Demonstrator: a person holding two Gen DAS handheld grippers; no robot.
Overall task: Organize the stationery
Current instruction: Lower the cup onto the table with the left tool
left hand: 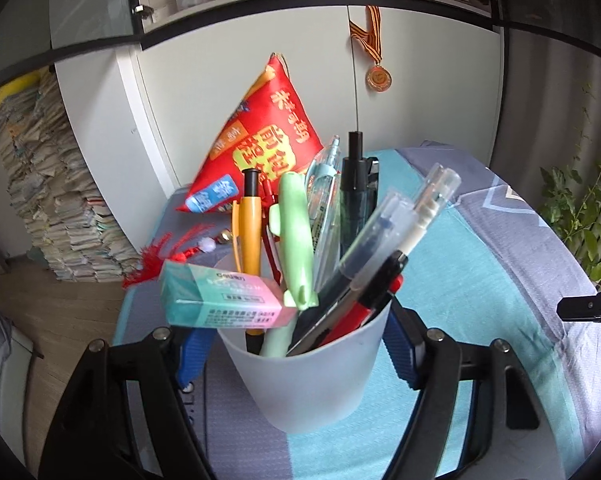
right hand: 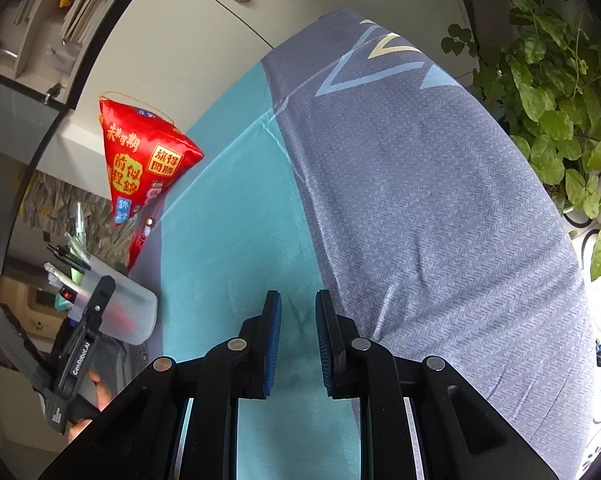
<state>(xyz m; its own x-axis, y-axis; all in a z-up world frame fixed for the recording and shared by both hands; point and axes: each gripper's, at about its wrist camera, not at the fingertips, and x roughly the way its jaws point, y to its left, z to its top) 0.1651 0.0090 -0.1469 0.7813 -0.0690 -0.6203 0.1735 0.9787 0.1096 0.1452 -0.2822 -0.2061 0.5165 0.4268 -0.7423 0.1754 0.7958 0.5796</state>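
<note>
Left gripper (left hand: 296, 356) clamps the cup (left hand: 308, 376) — right gripper (right hand: 298, 340), jaws narrowly apart, holds nothing, angled downward.

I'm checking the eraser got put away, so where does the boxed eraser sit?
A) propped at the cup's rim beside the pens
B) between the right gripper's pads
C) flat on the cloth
A: the boxed eraser leans at the rim of the cup, beside the pens.

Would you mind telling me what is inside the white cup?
The white cup holds pens: an orange pen, a green one, clear and black ones. An eraser rests at its rim. Their lower ends are hidden by the frosted wall.
</note>
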